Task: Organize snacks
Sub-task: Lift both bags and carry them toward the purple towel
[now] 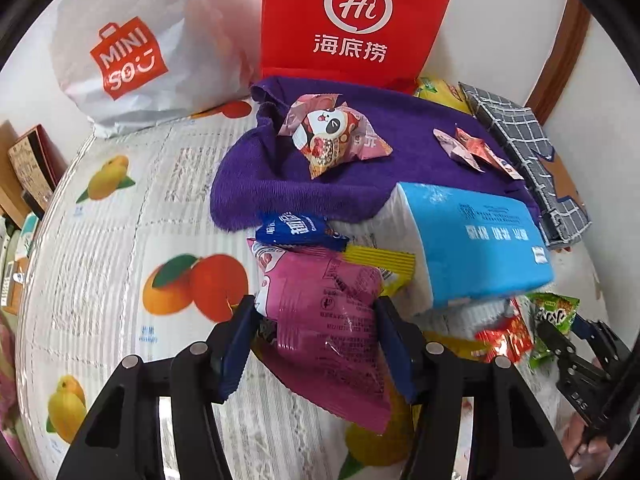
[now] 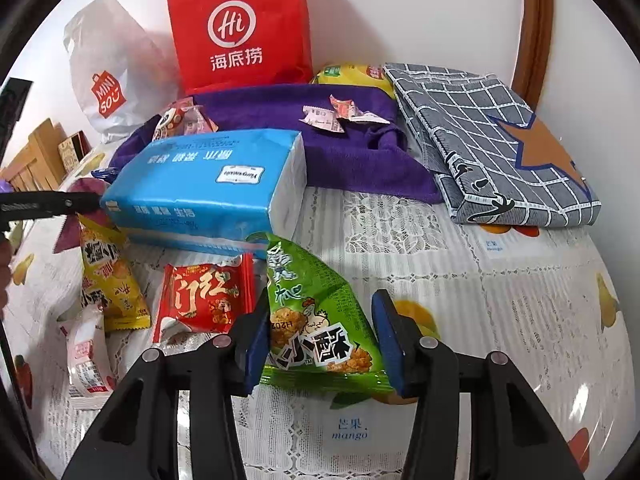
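Note:
My left gripper [image 1: 316,344] has its jaws around a pink snack packet [image 1: 328,320], both pads touching its sides. A blue snack packet [image 1: 298,232] and a yellow one [image 1: 380,258] lie just beyond it. My right gripper [image 2: 320,340] has its jaws around a green snack packet [image 2: 316,316], pads against both sides. A red packet [image 2: 206,294], a yellow packet [image 2: 108,276] and a small white-pink packet [image 2: 86,356] lie to its left. A panda-print packet [image 1: 332,132] and small candies [image 1: 472,148] rest on the purple towel [image 1: 260,176].
A blue tissue pack [image 2: 208,188] lies in the middle of the fruit-print tablecloth [image 2: 500,300]. A red Haidilao bag [image 2: 240,28] and a white Miniso bag [image 2: 108,72] stand against the wall. A grey checked box [image 2: 500,148] sits at back right.

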{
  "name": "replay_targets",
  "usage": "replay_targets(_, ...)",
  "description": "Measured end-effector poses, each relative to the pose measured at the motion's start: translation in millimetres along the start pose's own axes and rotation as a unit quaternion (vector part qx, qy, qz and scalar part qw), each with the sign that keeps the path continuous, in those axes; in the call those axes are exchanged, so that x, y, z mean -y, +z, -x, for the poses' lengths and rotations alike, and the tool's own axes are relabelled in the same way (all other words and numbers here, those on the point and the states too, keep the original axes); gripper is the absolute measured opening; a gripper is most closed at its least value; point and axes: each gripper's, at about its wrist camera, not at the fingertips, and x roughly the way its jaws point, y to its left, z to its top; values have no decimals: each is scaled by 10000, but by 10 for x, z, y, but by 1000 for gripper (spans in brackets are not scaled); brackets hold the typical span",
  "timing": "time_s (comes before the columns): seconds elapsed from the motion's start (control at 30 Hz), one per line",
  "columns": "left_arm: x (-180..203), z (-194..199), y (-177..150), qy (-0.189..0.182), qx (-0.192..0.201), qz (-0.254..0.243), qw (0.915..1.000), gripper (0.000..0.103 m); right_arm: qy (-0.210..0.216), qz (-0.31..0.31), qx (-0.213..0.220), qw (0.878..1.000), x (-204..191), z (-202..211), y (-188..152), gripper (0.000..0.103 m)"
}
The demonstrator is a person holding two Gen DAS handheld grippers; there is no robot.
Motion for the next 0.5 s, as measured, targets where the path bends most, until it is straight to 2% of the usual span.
replay_targets(0.5,-22,441,-260,-272,321,50,9991,56,38,-167,80,9998,31,303,-42,45)
